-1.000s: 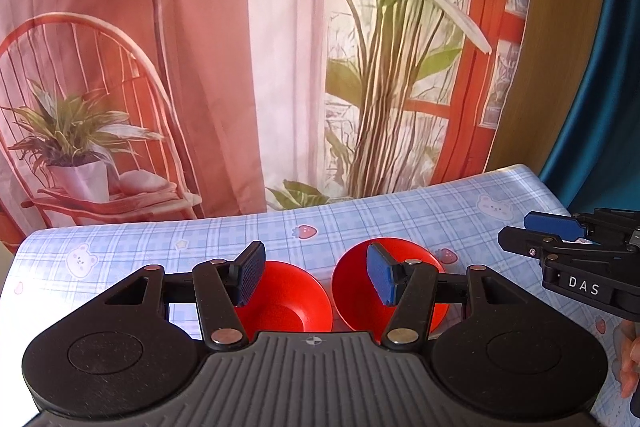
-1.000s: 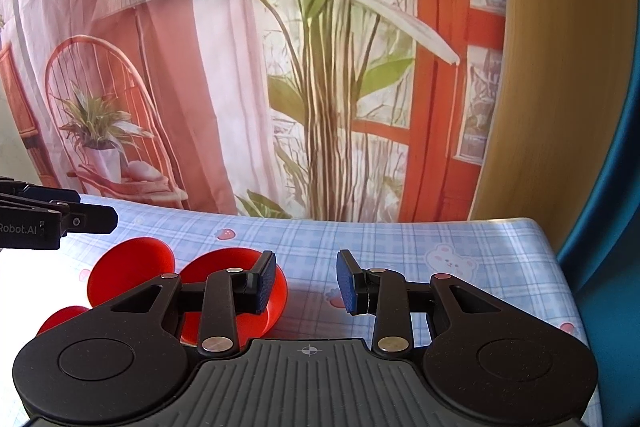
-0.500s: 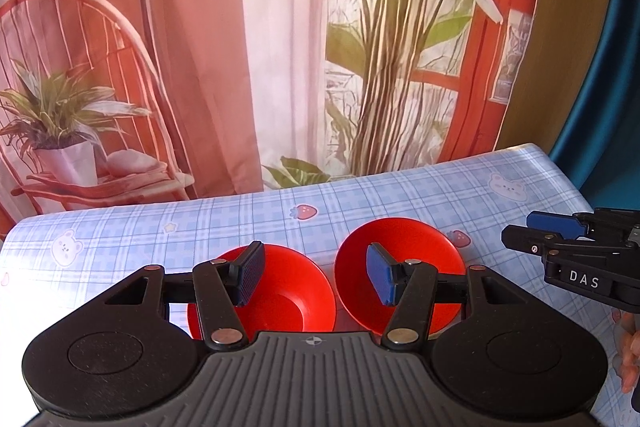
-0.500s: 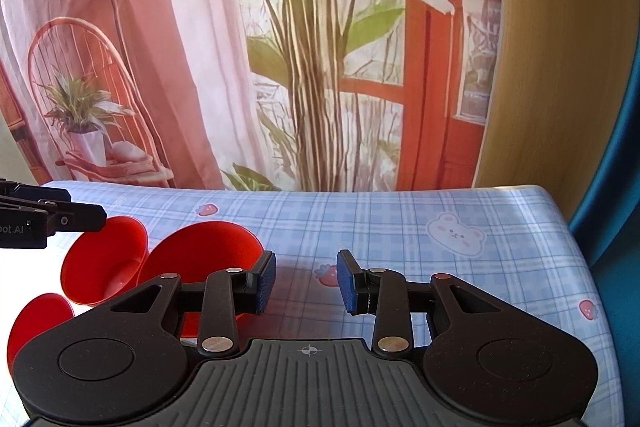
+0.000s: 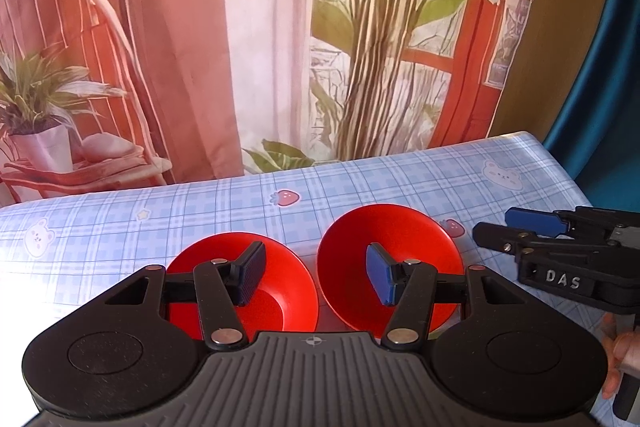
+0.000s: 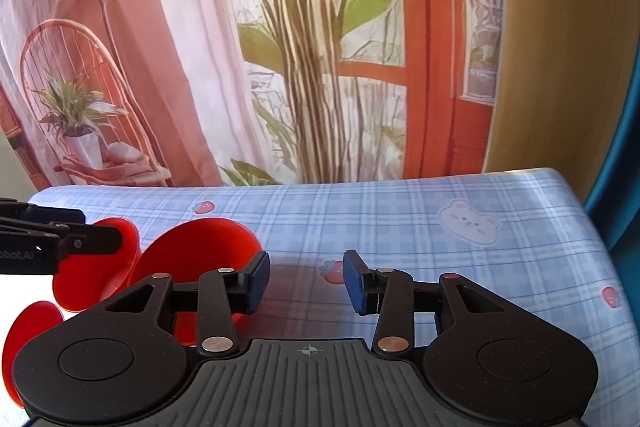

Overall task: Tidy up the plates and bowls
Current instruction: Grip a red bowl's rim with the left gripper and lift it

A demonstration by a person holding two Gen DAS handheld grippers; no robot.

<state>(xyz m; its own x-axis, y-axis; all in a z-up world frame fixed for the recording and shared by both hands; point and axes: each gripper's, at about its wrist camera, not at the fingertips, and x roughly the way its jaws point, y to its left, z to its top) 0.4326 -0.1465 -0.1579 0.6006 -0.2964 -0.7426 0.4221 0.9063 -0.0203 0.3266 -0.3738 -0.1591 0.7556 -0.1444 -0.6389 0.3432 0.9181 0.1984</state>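
step: approach, no grasp yet | 2 red bowls (image 5: 390, 259) side by side on bench (image 5: 160, 211) | left tongs (image 5: 316, 277) wide, empty, over both | right tongs (image 6: 306, 281) just widened, empty, beside right bowl | next: clamp 1 rim, nest it

A blue checked tablecloth (image 5: 360, 187) lies before a printed backdrop (image 5: 240, 27) of plants and chair.

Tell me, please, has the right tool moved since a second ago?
Yes. The right tool has dipped toward the table: the far table edge sits higher in its view, and its jaws have just opened wider, empty.
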